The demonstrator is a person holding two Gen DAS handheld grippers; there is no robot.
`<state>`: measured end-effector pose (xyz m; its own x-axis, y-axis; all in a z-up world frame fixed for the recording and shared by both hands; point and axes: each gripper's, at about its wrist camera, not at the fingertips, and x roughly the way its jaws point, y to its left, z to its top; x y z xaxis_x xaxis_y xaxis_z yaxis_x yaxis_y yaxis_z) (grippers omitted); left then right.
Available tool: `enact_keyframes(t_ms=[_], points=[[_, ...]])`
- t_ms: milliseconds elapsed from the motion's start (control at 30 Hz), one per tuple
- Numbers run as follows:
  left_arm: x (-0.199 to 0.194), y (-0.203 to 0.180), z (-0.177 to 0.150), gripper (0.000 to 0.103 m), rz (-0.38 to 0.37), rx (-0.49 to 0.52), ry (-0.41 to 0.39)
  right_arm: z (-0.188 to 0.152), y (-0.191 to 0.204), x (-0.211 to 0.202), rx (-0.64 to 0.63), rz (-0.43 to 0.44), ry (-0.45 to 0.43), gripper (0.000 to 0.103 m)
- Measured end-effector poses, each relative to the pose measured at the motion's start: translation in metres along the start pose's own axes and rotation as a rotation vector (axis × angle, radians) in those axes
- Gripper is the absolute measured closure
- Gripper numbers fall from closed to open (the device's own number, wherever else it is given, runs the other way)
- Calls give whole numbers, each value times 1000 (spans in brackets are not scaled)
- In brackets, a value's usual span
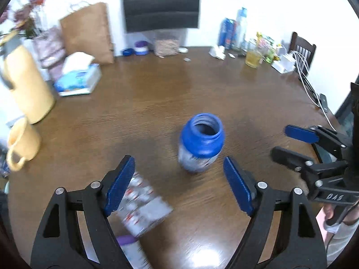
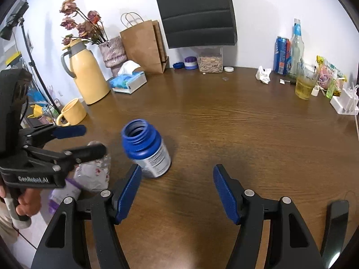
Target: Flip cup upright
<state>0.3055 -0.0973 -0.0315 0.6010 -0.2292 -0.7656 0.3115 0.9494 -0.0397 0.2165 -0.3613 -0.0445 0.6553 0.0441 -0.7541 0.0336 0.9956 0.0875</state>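
Observation:
The cup is a blue-necked bottle-like container (image 1: 200, 143) with a label, standing mouth up on the brown wooden table (image 1: 157, 94). It also shows in the right wrist view (image 2: 147, 149), leaning slightly. My left gripper (image 1: 179, 188) is open and empty, just short of the cup. My right gripper (image 2: 177, 192) is open and empty, with the cup off its left finger. The right gripper shows in the left wrist view (image 1: 289, 143), and the left gripper in the right wrist view (image 2: 89, 140).
A plastic packet (image 1: 143, 206) lies near the front left. A yellow mug (image 2: 73, 112), yellow thermos (image 2: 86, 74), tissue box (image 2: 128, 81), paper bag (image 2: 143, 44) and flower vase stand at back left. A drink glass (image 2: 304, 85), can, bottle and chargers stand at back right.

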Motion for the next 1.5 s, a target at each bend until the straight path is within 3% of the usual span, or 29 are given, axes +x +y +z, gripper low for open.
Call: enact_keyframes(t_ms=[100,267,333,367,533,633,800,867,933,1067,1133,1200,1500], points=[[-30,14,-16,25,31,-21,-50,-7,16,-22,-20,-7,-24,23],[-71,28,-44,25,77,-44,-110,-23,55,-59,-74,-14,-87,21],[-92,32,-59,22,73,-51,-156,-31,68,-69,-91,-19,-115,21],[-101,33,-66,14,72,-49,-185,-35,72,-73,-96,-20,-126,21],[-141,32,-126,10,169,-15,-328,-65,96,-97,-94,-27,-204,21],[-157,34,-158,3,215,-44,-392,-83,111,-104,-99,-30,-243,21],[-179,29,-209,0,186,-106,-507,-125,145,-119,-174,-40,-308,21],[-182,22,-224,0,222,-83,-546,-147,161,-126,-217,-74,-345,21],[-182,18,-234,0,253,-78,-551,-161,165,-128,-184,-63,-348,21],[-187,16,-247,0,205,-103,-517,-179,158,-117,-63,62,-274,21],[-188,16,-248,0,242,-108,-522,-182,157,-114,-50,30,-257,21],[-191,18,-248,0,233,-128,-532,-184,155,-116,-41,21,-250,21],[-205,12,-249,0,251,-106,-581,-184,163,-146,-54,10,-366,20]])
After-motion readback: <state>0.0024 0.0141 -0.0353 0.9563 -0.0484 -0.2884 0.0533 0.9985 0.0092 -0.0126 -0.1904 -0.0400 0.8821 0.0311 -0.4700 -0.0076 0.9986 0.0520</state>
